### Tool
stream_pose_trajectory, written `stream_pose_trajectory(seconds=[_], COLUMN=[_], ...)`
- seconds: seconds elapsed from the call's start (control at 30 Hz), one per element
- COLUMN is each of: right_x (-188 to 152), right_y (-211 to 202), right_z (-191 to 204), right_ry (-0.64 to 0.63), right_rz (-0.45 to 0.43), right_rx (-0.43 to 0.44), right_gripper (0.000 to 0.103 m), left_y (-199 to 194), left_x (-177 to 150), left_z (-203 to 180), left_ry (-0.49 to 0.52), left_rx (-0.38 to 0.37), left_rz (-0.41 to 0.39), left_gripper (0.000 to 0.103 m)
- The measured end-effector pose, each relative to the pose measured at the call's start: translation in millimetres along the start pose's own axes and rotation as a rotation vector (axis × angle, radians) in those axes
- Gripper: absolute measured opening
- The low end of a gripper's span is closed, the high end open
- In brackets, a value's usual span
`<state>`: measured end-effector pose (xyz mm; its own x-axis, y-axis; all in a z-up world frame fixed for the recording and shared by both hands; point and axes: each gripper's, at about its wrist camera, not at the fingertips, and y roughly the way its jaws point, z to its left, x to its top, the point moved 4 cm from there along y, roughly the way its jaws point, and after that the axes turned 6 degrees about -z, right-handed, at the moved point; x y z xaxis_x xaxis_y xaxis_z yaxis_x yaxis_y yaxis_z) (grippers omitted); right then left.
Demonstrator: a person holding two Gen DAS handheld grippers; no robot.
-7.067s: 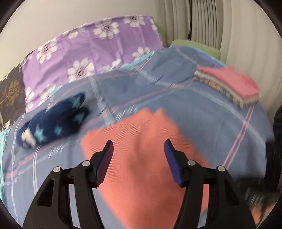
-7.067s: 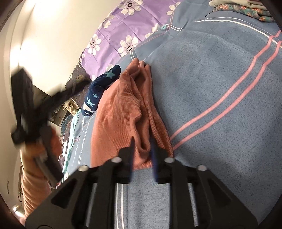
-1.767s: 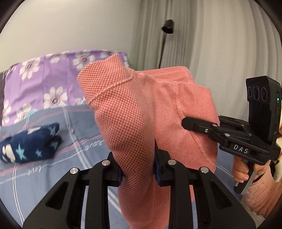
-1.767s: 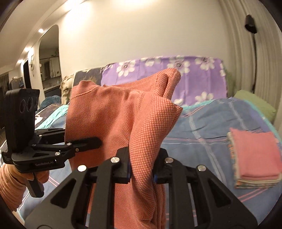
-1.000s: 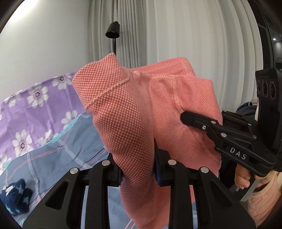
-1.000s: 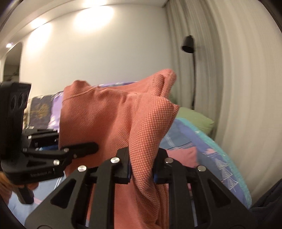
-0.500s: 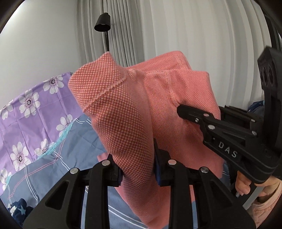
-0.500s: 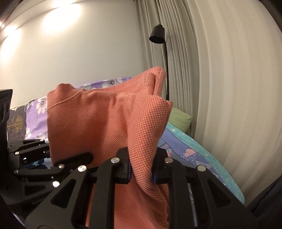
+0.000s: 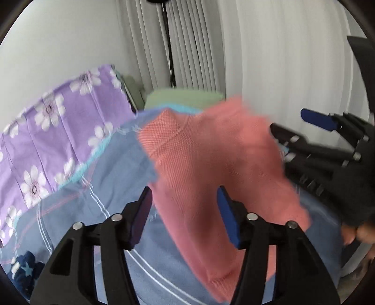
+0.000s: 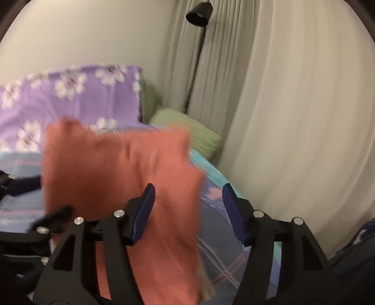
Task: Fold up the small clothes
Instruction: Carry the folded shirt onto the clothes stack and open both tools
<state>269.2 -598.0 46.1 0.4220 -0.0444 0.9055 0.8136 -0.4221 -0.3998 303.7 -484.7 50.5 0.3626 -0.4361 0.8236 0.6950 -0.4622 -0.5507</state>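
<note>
Now both grippers (left gripper, right gripper) have just spread wide, releasing the coral garment.

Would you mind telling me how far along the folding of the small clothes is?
Done: nothing visibly finished here. In hand: both claws have just been opening; the left claw and right claw stand open, and the blurred salmon garment hangs free over the blue bedsheet. Left: the navy star-print item lies unfolded.

Salmon-pink waffle-knit garment. Blue bedsheet with pink and white stripes. Purple pillow, white flowers. Pale green pillow. Navy star-print cloth. Off-white curtains. Black lamp.
</note>
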Motion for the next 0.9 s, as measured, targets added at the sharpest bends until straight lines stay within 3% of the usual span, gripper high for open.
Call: stream_pose_trajectory(seconds=[0.1,0.2,0.3,0.43,0.67,0.8,0.9], right_x=[-39.8,-83.1,-109.5,-115.5,-112.8,-114.8,-112.8], right_y=[12.9,30.7,35.7,36.5,44.1,31.9,-7.8], right_z=[-4.4,-4.7,-3.7,7.5,0.2,13.5,25.9], right_ry=[0.066,0.073,0.095,0.024,0.132,0.008,-0.112], right_rz=[0.095,0.208,0.188,0.165,0.204,0.195,0.131], right_rx=[0.069,0.079,0.083,0.024,0.028,-0.035,-0.061], right_gripper=[0.04,0.036,0.037,0.038,0.042,0.042,0.045], left_y=[22.0,34.6,32.6,34.8,25.4,14.1,-9.0], left_x=[-40.5,-71.5,-88.8,-98.2,-112.0,-116.8,-117.5], left_z=[-7.0,-17.7,-22.4,-18.2,-17.9,-10.6,-10.3], left_ry=[0.043,0.077,0.025,-0.062,-0.146,-0.217,-0.236], left_rx=[-0.034,-0.047,-0.08,-0.114,-0.048,-0.053,-0.09], left_rz=[0.084,0.116,0.085,0.071,0.011,0.042,0.059], left_gripper=[0.059,0.066,0.067,0.067,0.077,0.083,0.084])
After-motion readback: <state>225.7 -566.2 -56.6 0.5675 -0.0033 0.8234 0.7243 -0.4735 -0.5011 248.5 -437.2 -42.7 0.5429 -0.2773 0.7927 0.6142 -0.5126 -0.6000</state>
